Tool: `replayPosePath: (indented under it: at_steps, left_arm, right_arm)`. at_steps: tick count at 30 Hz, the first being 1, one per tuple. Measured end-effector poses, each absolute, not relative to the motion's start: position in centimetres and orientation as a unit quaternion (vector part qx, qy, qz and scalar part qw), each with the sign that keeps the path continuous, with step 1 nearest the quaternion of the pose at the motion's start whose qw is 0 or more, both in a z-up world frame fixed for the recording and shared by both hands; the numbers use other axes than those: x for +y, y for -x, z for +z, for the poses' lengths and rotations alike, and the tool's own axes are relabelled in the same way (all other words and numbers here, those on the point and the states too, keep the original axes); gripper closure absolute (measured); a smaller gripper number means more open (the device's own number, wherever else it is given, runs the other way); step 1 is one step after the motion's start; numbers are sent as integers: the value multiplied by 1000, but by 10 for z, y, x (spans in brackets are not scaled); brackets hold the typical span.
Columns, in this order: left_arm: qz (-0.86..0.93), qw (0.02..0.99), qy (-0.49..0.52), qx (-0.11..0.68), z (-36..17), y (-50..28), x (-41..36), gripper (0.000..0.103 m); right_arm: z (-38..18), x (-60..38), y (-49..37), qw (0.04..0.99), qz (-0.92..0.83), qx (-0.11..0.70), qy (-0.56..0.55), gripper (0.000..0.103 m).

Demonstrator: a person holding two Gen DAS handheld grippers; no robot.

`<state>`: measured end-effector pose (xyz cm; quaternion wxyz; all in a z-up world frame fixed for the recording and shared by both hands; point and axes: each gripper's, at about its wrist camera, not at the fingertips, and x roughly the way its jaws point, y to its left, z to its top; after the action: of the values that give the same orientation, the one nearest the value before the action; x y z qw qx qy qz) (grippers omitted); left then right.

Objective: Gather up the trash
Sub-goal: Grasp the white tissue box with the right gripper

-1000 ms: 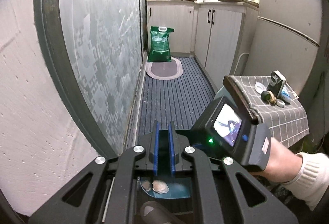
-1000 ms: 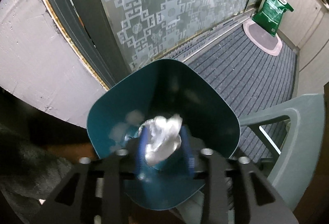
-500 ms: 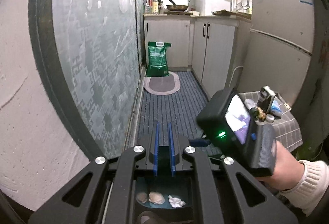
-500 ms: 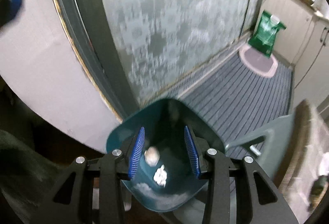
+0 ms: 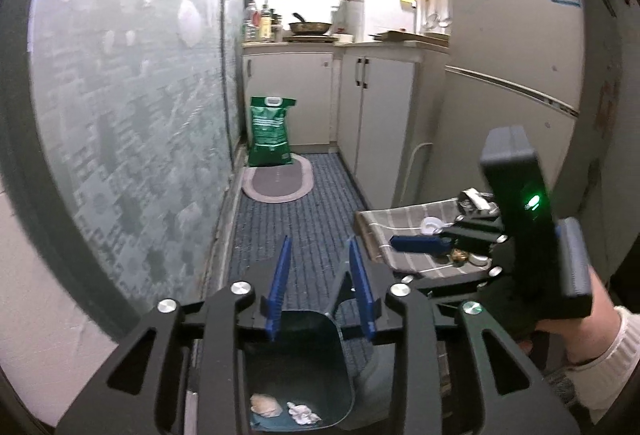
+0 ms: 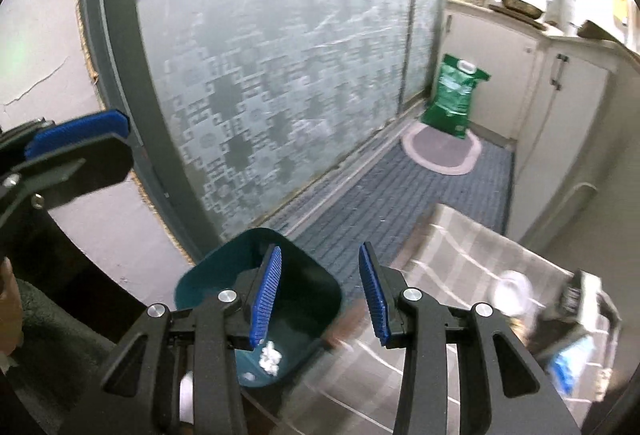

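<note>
A dark teal bin (image 5: 338, 367) stands on the floor below both grippers; it also shows in the right wrist view (image 6: 196, 285). Inside lie a crumpled white wad (image 5: 302, 413) (image 6: 271, 357) and a beige scrap (image 5: 265, 405). My left gripper (image 5: 320, 289) is open and empty above the bin. My right gripper (image 6: 318, 295) is open and empty, over the bin's right rim, next to a small table with a checked cloth (image 6: 460, 259) (image 5: 400, 223). On that table lie a white lid (image 5: 431, 224) (image 6: 514, 291) and other small items, blurred.
A frosted patterned glass door (image 5: 132, 115) runs along the left. A green bag (image 5: 269, 131) and an oval mat (image 5: 278, 182) sit down the narrow kitchen corridor. White cabinets (image 5: 380, 115) and a fridge (image 5: 512, 75) line the right side.
My right gripper let go of the white wad, which now lies in the bin, then lifted and swung right toward the table. My left gripper opened and rose.
</note>
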<state>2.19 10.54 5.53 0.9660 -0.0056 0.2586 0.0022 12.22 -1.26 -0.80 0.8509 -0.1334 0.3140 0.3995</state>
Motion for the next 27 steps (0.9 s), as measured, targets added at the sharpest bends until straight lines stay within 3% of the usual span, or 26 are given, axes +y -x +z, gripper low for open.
replayPosePath:
  at_steps: [4, 8, 18, 27]
  left_arm:
    - [-9, 964, 3, 266, 46, -34, 92, 63]
    - [-23, 959, 19, 283, 33, -54, 82, 62]
    - [-56, 947, 35, 315, 7, -91, 53, 52]
    - [-86, 933, 30, 348, -18, -118, 22, 51]
  right_arm:
    - [0, -52, -134, 872, 363, 305, 120, 61]
    - [5, -85, -146, 895, 316, 293, 111, 49]
    - [-12, -125, -185, 908, 254, 322, 86, 47]
    - [-40, -128, -219, 902, 225, 360, 73, 49]
